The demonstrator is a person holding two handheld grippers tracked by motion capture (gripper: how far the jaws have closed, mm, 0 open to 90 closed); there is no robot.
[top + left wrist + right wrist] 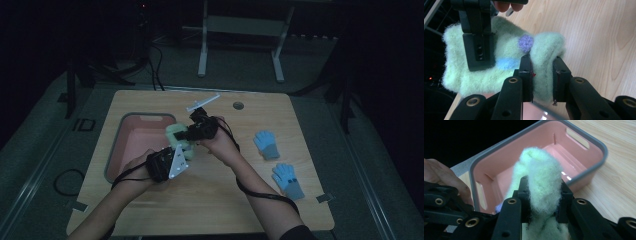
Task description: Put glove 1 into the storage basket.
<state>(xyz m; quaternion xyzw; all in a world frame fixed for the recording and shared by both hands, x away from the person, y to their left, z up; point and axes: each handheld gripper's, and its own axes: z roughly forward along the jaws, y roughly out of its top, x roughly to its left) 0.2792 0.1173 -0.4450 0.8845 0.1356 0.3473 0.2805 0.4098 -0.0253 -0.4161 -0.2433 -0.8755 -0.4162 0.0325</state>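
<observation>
A dim lab or studio – lone wooden table [210, 200], floor cables [157, 70], grey carpet [30, 150].

Both forearms are bare in the high view, with only a dark sleeve edge showing at the right elbow. The left gripper [176, 159] is a black block topped by a pale grey three-cornered plate; the right gripper [196, 130] is black too. A thin black cable [260, 194] trails from each, looping along the forearm. Seen from the gripper views, each tool has two matt black jaws — square-ended blocks on rounded arms — set with brass-coloured ringed holes and small dark screw holes.
</observation>
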